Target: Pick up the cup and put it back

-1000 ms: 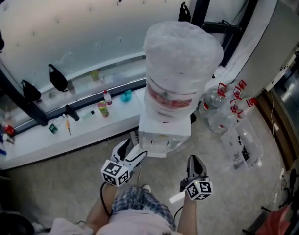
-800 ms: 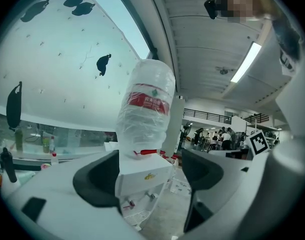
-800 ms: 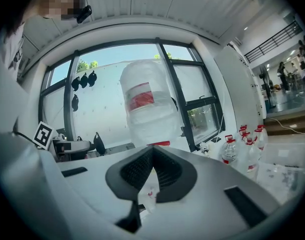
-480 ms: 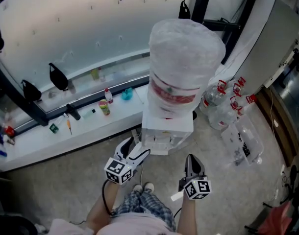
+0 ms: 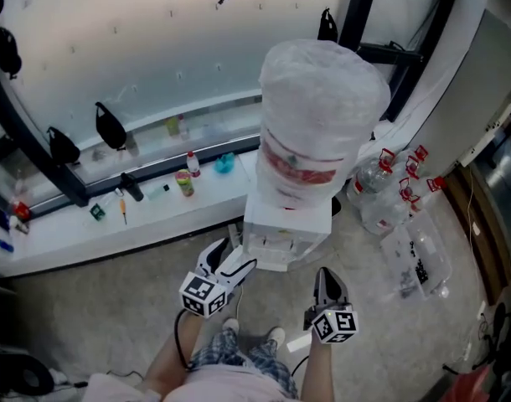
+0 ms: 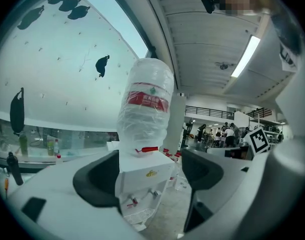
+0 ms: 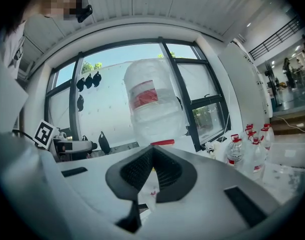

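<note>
No cup shows in any view. A white water dispenser point(image 5: 282, 239) with a plastic-wrapped bottle point(image 5: 321, 115) on top stands in front of me. My left gripper point(image 5: 230, 256) is held level just before its lower left corner, open, with nothing between the jaws. In the left gripper view the dispenser point(image 6: 142, 176) with its two taps appears through the gap of the left gripper point(image 6: 148, 180). My right gripper point(image 5: 327, 275) hovers to the right of the dispenser's front, apart from it. In the right gripper view the right gripper point(image 7: 152, 156) is shut, its pads meeting on nothing.
A white window ledge point(image 5: 88, 237) at the left carries small bottles point(image 5: 185, 182) and tools. Several empty water jugs point(image 5: 389, 187) stand right of the dispenser, with a clear plastic box point(image 5: 419, 258) on the floor. The person's shoes point(image 5: 251, 333) are below the grippers.
The head view has drifted slightly. Both grippers keep their places before the dispenser, and their jaws look the same.
</note>
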Demonstrator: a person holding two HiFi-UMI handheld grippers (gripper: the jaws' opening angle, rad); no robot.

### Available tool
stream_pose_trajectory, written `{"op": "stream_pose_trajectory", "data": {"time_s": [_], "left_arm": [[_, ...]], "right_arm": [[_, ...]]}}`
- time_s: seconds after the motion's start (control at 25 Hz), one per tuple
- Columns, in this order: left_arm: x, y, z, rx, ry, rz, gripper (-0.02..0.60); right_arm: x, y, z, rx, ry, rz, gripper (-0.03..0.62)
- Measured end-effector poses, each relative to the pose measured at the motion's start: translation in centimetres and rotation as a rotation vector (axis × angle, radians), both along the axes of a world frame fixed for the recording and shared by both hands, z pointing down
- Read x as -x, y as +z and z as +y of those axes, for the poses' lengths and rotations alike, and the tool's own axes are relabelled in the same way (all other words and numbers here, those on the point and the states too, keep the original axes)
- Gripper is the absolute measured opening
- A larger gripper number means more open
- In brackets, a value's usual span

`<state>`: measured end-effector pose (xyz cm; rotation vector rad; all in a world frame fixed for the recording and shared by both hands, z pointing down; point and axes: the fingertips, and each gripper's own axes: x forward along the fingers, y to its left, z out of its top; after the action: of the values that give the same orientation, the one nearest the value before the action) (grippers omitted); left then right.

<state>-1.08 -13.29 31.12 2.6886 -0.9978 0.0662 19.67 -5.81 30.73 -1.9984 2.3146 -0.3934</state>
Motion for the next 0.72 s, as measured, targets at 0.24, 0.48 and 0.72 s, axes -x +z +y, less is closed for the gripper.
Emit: {"op": "stream_pose_trajectory", "data": {"time_s": [0.24,0.48,0.72], "left_arm": [[-0.3,0.5,-0.1,-0.008,-0.071,-0.017,0.377],[-0.9,3.8,0.2,-0.037,-0.108,-0.035,0.377],[-2.0,11.5,0.3,-0.07,-0.11,-0.046,0.377]], "right_arm": [[-0.8,1.3,-0.8,0.029,-0.065,0.006,0.017],[-1.2,4.7,-1.2,0.032,-0.121,0.014,0.017],[-1.6,13.3,-1.5,0.001,-0.143,0.011,0.017]]}}
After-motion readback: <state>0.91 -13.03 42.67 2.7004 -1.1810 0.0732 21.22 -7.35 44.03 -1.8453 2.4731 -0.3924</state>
